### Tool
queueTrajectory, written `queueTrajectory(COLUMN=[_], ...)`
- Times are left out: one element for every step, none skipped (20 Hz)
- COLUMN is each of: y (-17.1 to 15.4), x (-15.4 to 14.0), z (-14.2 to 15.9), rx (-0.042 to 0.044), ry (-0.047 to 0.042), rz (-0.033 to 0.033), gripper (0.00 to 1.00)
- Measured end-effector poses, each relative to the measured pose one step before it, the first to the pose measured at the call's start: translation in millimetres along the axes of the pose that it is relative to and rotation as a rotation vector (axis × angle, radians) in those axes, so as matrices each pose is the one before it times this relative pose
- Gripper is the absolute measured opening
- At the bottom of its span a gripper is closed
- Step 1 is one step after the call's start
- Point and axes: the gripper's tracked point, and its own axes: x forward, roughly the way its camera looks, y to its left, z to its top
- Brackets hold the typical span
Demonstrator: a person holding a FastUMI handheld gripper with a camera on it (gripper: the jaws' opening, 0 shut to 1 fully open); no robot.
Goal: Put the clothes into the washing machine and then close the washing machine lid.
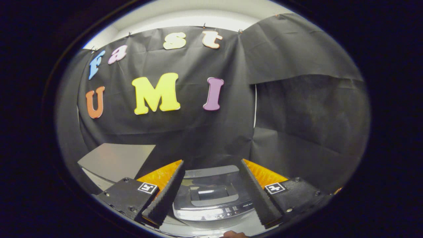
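The hand-held gripper [211, 185] has its 2 ridged fingers [167, 195] spread wide apart, with nothing held between them; each finger carries a small square black-and-white marker tag [147, 187] on its block near the base. Between the fingers and just ahead of them, seen from above, sits the small grey top-loading washing machine [211, 201]. Its grey lid with a dark window panel [209, 192] lies flat and shut over the tub, and a curved silvery control panel with a row of small buttons [228, 210] runs along the machine's near edge, closest to the finger bases. No clothes can be made out on or around the machine from this angle. At the very bottom, below the control panel, a small part of a person's fingertip [233, 234] shows. Beyond the left finger and off to its side, a flat grey board [115, 160] lies tilted on a pale surface [96, 180]. Beyond the machine hangs the creased black cloth booth wall [297, 109], made of overlapping sheets clipped along the top, with a thin white gap [255, 105] between 2 sheets, and above it a strip of white ceiling [198, 15]
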Motion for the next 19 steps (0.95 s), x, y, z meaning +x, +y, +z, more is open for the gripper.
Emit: queueTrajectory(y=[-0.91,-0.84,-1.41,-0.16,-2.71,-3.44,-4.25,-8.80,-8.69,-9.42,-8.78,-8.00,-8.18,-7.68,-6.46,-6.08,-4.57,-1.46,-1.79], x=[-9.77,-10.27,-12.48,-13.62,-13.34,-13.11,-14.38,-12.03,-14.42,-14.69,-13.65,-14.92,-12.12,-16.65,-13.71,-10.13,-11.40,-9.64,-9.99], z=[4.91,7.20,4.05,2.83,2.38,0.96,0.65,-1.71,-2.08,-1.82,-1.29,-3.94,-3.06,-3.71,-0.49,-1.01,-2.23,-3.16,-3.04], rx=[-0.01481,-0.01412,-0.01003,-0.00832,-0.00774,-0.00420,-0.00392,-0.00314,0.00210,0.00701,0.00770,0.00540,0.00346,0.00310,0.00623,0.00951,0.01253,0.01523,0.01095], ry=[-0.02044,-0.01847,-0.01159,-0.00870,-0.00329,-0.00300,-0.00469,0.00041,-0.00398,-0.00702,-0.00828,-0.00855,-0.00655,-0.01078,-0.01071,-0.00858,-0.00212,-0.00241,-0.00136], rz=[0.01937,0.02366,0.02581,0.03274,0.02774,0.03421,0.02775,0.01766,0.01497,0.00721,0.00683,0.00205,-0.00166,0.00023,-0.00232,-0.00381,-0.00307,-0.00049,-0.00186], gripper=[1.00,1.00,1.00,1.00,1.00,1.00,1.00,1.00,1.00,1.00,1.00,1.00,1.00,1.00,1.00,1.00,1.00,1.00,1.00])
